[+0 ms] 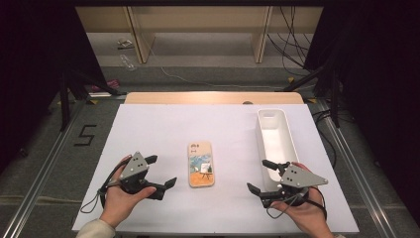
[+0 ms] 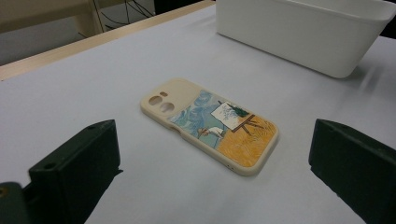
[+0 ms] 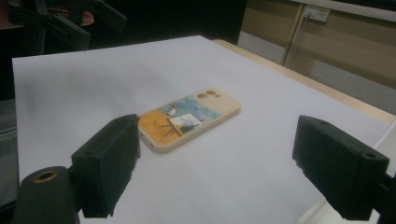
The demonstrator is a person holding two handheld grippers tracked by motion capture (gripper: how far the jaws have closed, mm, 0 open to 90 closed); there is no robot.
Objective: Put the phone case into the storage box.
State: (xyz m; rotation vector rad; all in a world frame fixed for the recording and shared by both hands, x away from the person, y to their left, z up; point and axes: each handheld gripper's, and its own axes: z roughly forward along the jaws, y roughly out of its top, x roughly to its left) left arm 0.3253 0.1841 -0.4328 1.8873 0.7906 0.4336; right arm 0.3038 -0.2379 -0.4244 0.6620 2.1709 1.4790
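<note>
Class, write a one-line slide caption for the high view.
Two open hand-held grippers, left gripper and right gripper, flank a painted phone case lying beside an empty white bin.

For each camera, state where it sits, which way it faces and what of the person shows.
High view: above the person's side, looking forward and down at the table; both hands with left gripper and right gripper show.
Left gripper view: on that gripper, facing phone case and white bin; own jaws open.
Right gripper view: on that gripper, facing the case; own jaws open.
All share the case.
</note>
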